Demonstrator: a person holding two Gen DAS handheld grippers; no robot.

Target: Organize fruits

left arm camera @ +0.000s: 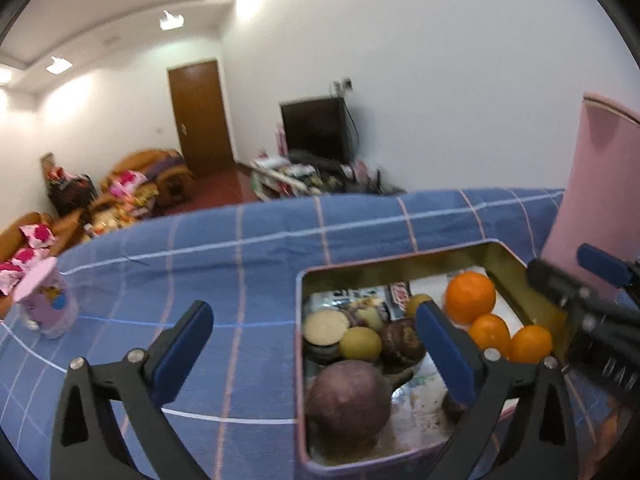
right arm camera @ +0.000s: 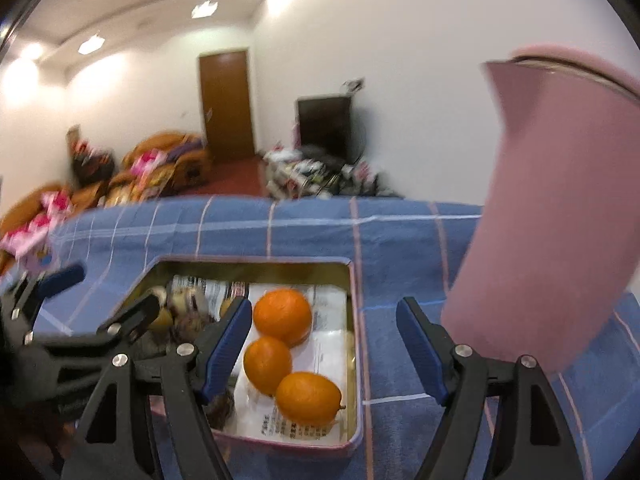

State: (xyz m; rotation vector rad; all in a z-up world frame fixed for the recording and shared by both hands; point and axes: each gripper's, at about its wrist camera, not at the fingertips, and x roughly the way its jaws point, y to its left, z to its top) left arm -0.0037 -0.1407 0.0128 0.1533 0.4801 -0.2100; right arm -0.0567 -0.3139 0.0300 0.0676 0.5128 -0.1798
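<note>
Tin: open tin on the blue checked surface, and everything's inside it!
Oranges: three oranges lined up along the tin's three o'clock side, touching one another.
Other fruit: purple, yellow and brown pieces bunched at the nine o'clock side.
Left gripper: fingers released, empty, hovering over the tin.
Right gripper: fingers spread, nothing held, above the tin's right wall.
Lid: pink lid upright at two o'clock.
Progress: looks nearly sorted; only closing may remain.
</note>
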